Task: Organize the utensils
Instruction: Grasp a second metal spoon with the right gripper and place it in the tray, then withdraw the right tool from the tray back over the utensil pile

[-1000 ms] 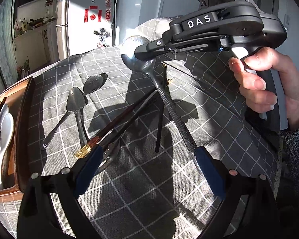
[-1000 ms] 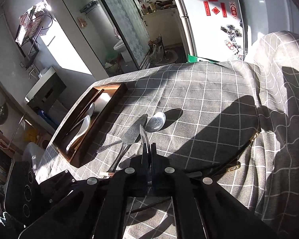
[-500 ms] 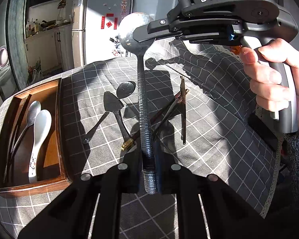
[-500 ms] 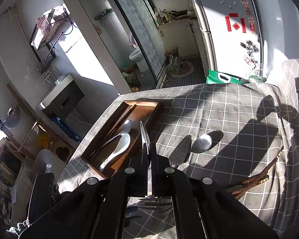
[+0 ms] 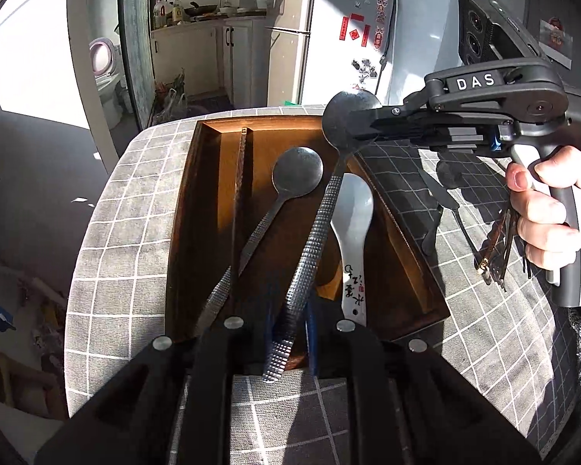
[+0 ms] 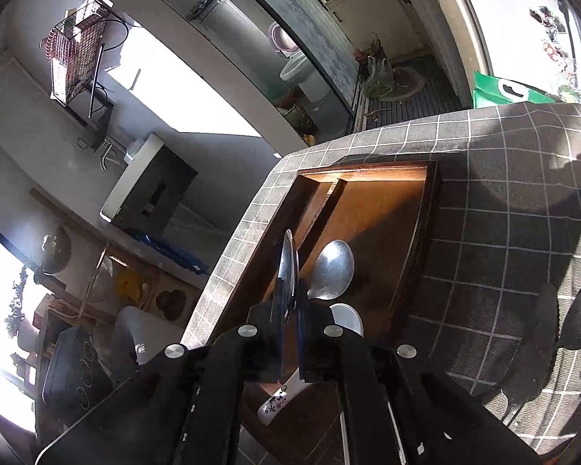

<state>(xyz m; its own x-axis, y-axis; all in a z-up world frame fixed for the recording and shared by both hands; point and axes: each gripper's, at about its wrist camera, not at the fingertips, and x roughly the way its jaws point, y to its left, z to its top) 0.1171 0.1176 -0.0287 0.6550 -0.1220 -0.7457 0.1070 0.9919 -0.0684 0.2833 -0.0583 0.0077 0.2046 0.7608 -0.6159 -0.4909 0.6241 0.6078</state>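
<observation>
A metal spoon with a ridged handle (image 5: 313, 240) hangs lengthwise over the wooden tray (image 5: 189, 213). My left gripper (image 5: 290, 333) grips the handle's end between its blue pads, and its jaws are opening slightly. My right gripper (image 5: 352, 131), in a person's hand, clamps the spoon's bowl (image 5: 342, 112). In the right wrist view the bowl (image 6: 288, 263) stands edge-on between the right gripper's (image 6: 290, 310) fingers, which are easing open. In the tray (image 6: 430, 209) lie another metal spoon (image 5: 296, 172), a white ceramic spoon (image 5: 352, 232) and a dark chopstick (image 5: 238, 201).
The tray sits near the left edge of a table under a grey checked cloth (image 5: 135, 213). To its right on the cloth lie dark cutlery (image 5: 445, 190) and a bundle of chopsticks (image 5: 495, 244). A fridge (image 5: 329, 31) stands beyond the table.
The left gripper closed on the spoon's handle. Both grippers then carried the spoon from over the cloth to above the tray. A gap now shows beside the bowl in the right gripper.
</observation>
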